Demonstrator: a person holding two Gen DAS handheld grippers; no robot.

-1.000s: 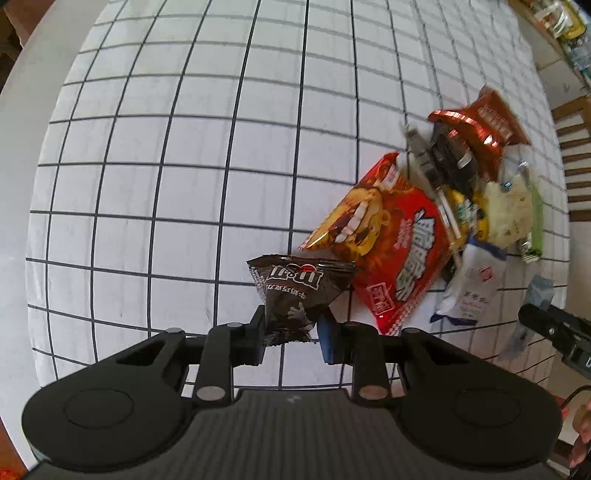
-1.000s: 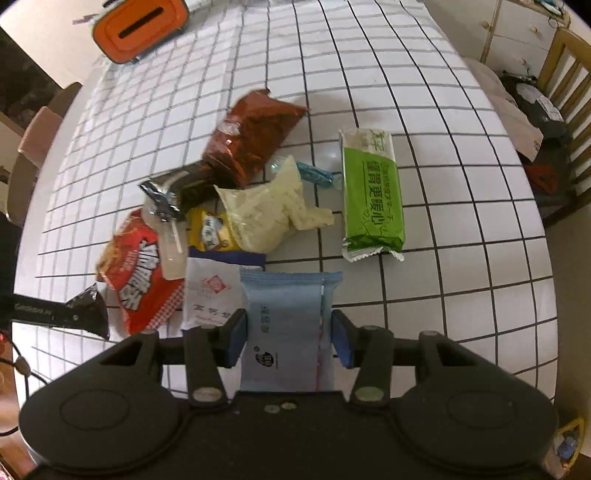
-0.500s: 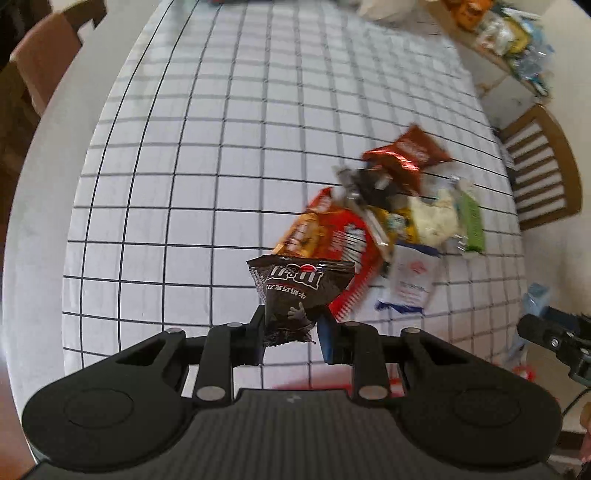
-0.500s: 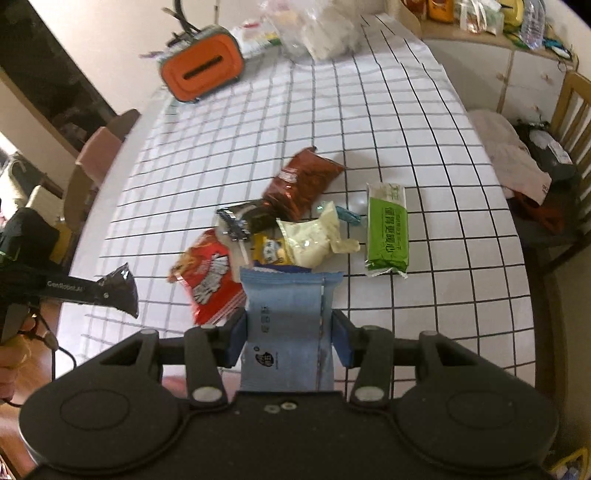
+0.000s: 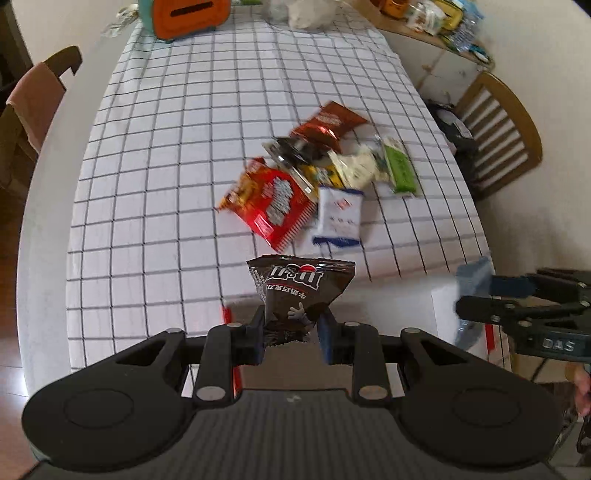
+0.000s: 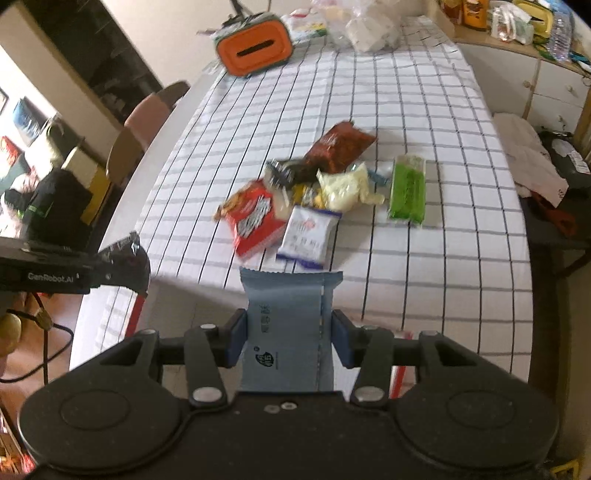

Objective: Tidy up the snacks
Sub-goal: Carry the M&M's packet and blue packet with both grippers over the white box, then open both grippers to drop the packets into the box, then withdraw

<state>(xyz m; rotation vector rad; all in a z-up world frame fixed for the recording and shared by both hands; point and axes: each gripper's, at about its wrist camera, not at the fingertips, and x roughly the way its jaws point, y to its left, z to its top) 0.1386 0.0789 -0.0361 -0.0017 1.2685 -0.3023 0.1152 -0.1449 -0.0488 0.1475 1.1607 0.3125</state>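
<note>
My left gripper [image 5: 291, 338] is shut on a dark brown candy packet [image 5: 297, 291], held in the air over the near edge of the table. My right gripper [image 6: 288, 341] is shut on a pale blue snack packet [image 6: 286, 325], also lifted near the table's front edge. Each gripper shows in the other's view: the right one [image 5: 476, 295] at the right, the left one [image 6: 122, 258] at the left. A pile of snacks lies mid-table: a red chip bag [image 5: 271, 205], a white and blue packet [image 5: 338, 216], a green bar [image 6: 408, 190], a red-brown bag [image 6: 340, 146], a cream packet [image 6: 345, 188].
The table carries a white cloth with a black grid [image 5: 177, 155]. An orange box [image 6: 255, 50] and plastic bags stand at its far end. Wooden chairs stand at the right [image 5: 498, 133] and left [image 5: 40, 96]. A cluttered sideboard [image 6: 517, 26] runs along the back right.
Both grippers have risen and pulled back from the snack pile toward the table's near edge, each keeping its packet. The pile now looks smaller and farther away.
</note>
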